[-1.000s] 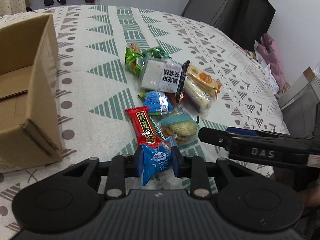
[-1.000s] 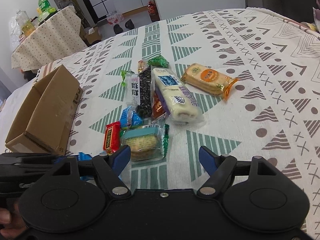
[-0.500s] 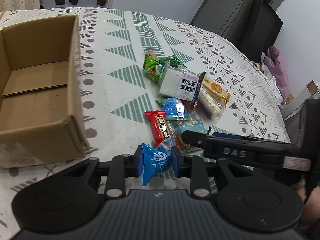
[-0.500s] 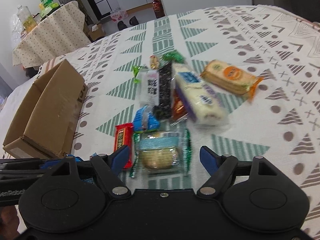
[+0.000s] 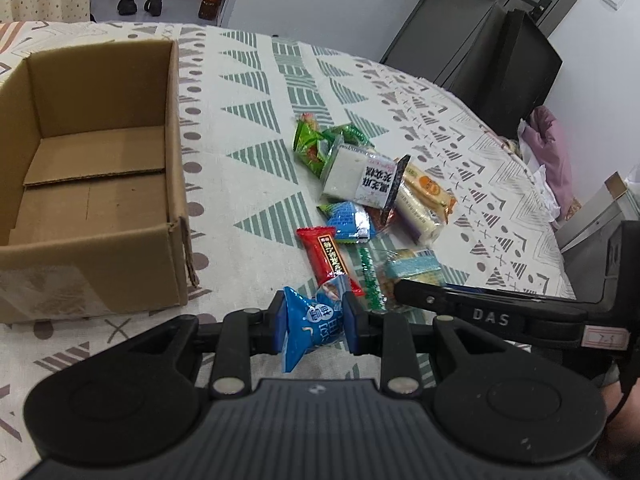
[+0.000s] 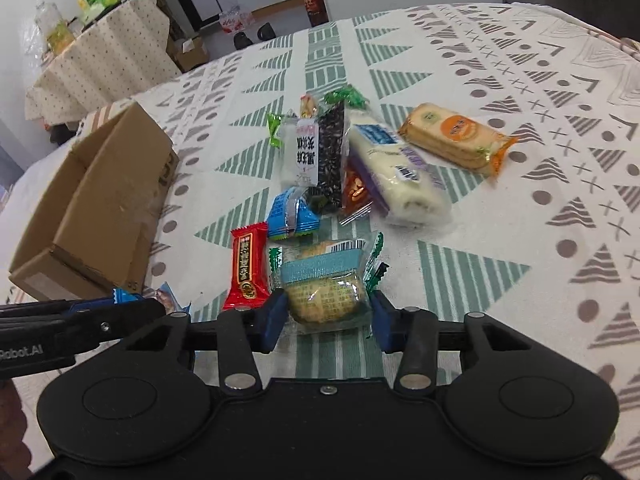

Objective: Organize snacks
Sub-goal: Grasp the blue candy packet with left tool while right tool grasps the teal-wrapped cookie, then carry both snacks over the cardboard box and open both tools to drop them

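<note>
My left gripper (image 5: pixel 314 326) is shut on a small blue snack packet (image 5: pixel 310 330), held just above the patterned tablecloth, to the right of the open cardboard box's (image 5: pixel 100 264) near corner. The box is empty. My right gripper (image 6: pixel 328 316) has its blue pads against both sides of a clear cookie packet (image 6: pixel 322 292) with a teal band, which lies on the cloth. In the left wrist view one right finger (image 5: pixel 440 300) crosses over that cookie packet (image 5: pixel 414 266). A red packet (image 6: pixel 248 272) lies just left of it.
Beyond the cookie packet lie a blue packet (image 6: pixel 290 216), a white-and-black packet (image 6: pixel 316 156), a long white roll cake (image 6: pixel 396 172), an orange cracker pack (image 6: pixel 452 136) and green packets (image 5: pixel 316 144). The cardboard box (image 6: pixel 100 200) stands to the left. Bare cloth spreads to the right.
The left gripper has carried the blue packet up and left, bringing the box's inside into view. The right gripper moved forward to the cookie packet and its fingers closed in on it.
</note>
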Tool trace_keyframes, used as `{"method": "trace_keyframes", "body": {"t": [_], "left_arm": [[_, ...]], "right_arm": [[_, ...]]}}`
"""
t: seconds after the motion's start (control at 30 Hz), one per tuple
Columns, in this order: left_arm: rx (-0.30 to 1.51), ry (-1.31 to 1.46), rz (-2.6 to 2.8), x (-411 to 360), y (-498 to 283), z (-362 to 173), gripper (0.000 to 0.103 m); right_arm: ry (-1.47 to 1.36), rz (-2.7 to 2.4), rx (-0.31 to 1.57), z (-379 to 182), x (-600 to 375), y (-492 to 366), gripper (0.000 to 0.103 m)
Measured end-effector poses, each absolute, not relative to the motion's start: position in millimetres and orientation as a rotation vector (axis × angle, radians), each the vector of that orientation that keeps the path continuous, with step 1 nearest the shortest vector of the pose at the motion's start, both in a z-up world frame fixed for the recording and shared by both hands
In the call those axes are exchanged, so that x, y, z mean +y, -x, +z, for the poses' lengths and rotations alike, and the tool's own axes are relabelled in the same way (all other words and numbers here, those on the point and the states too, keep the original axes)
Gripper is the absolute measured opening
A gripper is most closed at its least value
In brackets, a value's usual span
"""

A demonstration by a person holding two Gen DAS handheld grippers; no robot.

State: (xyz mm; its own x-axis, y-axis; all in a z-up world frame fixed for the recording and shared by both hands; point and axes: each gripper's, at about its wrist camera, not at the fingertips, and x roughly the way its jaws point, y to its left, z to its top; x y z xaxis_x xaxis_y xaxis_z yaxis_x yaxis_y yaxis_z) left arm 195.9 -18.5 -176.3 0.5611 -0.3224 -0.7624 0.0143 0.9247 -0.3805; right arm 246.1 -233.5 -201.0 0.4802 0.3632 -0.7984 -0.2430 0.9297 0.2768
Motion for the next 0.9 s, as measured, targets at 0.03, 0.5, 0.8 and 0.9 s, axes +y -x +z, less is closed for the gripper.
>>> {"method": "trace_keyframes", "body": {"t": [0.03, 0.5, 0.8, 0.9], "left_arm": [[0.953, 0.355, -0.205, -17, -194, -175, 0.027], [0.823, 0.362, -0.221, 5, -164, -136, 0.027], [0.745, 0.39, -0.208, 33, -147, -114, 0.027], [0.727, 0.408, -0.19, 45, -140, -107, 0.027]], "right_arm": [[-0.135, 0.369, 0.998, -198, -234, -244, 0.044], [-0.136, 0.44, 0.893, -143, -203, -216, 0.044], [-0.143, 0.472, 0.819, -116, -178, -197, 0.044], [-0.143, 0.488, 0.803, -111, -168, -193, 0.044]]}}
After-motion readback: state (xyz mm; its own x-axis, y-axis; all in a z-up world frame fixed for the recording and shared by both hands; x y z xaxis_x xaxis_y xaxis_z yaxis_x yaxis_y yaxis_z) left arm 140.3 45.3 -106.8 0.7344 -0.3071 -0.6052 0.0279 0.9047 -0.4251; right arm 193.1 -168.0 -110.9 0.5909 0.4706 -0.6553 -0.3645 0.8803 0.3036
